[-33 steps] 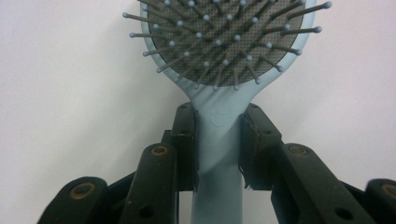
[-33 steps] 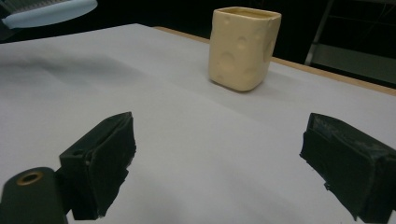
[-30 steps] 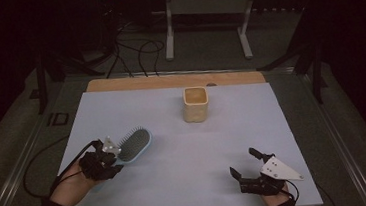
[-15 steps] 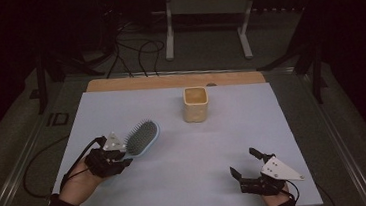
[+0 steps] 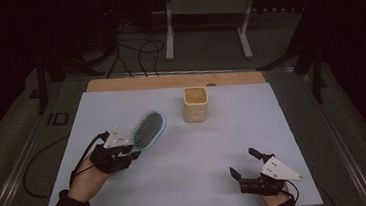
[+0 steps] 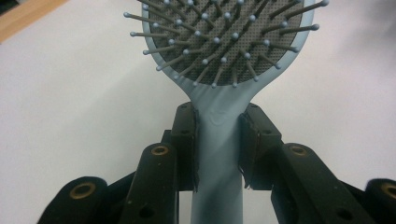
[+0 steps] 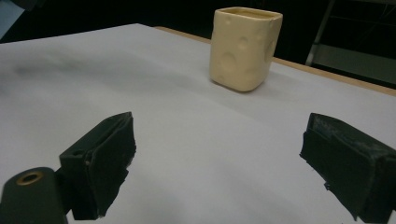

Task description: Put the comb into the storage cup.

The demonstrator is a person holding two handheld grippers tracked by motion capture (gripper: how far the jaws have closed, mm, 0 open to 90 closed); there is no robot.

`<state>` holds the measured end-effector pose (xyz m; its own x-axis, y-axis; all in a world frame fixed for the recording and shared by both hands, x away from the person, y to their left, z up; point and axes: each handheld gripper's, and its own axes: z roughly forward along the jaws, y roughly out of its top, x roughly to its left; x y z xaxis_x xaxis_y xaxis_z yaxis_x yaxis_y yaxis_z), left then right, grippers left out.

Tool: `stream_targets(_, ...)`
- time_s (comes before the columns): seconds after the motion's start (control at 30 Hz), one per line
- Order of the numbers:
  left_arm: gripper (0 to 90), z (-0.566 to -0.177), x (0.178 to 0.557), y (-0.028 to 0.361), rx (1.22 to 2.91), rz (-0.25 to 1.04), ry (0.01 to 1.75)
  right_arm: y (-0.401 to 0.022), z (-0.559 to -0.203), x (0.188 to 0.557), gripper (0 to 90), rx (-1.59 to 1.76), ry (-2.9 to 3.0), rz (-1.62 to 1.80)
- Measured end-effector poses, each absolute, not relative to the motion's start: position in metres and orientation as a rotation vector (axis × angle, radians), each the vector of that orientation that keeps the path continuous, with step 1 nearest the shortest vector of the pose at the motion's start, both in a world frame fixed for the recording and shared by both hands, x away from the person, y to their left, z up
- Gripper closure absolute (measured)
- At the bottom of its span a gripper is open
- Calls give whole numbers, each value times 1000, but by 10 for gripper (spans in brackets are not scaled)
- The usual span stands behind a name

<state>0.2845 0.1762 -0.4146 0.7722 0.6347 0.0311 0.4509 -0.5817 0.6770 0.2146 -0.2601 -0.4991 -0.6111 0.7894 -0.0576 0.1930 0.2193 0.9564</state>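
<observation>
While its pale blue handle is clamped between two black pads, the hairbrush (image 6: pixel 219 70) sits lifted off the white surface (image 5: pixel 191 157), bristles facing up and head angled toward the far side. Seen from the high view, the hairbrush (image 5: pixel 148 129) is at the left of the surface, its head tilted up and pointing toward a cream cup (image 5: pixel 195 104) that stands upright near the far edge, open mouth up and well apart from the brush. The left claw (image 5: pixel 125 150) is closed on the handle just below the head, both pads pressing its sides, with the person's left hand (image 5: pixel 88 177) behind it. In the left gripper view the grip looks square and centred, the handle running straight down between the jaws.

At the near right corner, the right claw (image 5: pixel 249 170) rests low over the surface with its jaws spread wide and nothing between them; the right gripper view looks along those parted jaws toward the cup (image 7: pixel 243 49), which stands some way off.

By the look of things, the pickup is done: the brush is secured and clear of the surface. What seems left is carrying it across to the cup and lowering it in, probably handle first, which would call for turning the brush over or passing it to the idle right claw. None of that has begun.
</observation>
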Motion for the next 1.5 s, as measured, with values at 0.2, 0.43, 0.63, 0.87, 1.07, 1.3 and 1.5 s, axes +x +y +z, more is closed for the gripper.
stream_targets(0.2,704,-411,286,171,2228,372,794,-260,-499,215,94,906,1946,1410)
stream_targets(0.43,704,-406,287,162,2182,374,765,-260,-499,215,94,906,1947,1409)
stream_targets(0.63,705,-401,292,154,2117,360,750,-260,-500,215,94,904,1950,1410)
stream_targets(0.87,704,-398,296,146,2024,368,730,-260,-500,215,94,903,1951,1408)
stream_targets(1.07,704,-395,299,141,1964,362,716,-260,-500,215,94,909,1952,1413)
stream_targets(1.3,704,-395,307,139,1898,343,710,-260,-500,214,94,906,1954,1413)
stream_targets(1.5,704,-398,319,134,1822,334,704,-260,-500,214,94,904,1955,1412)
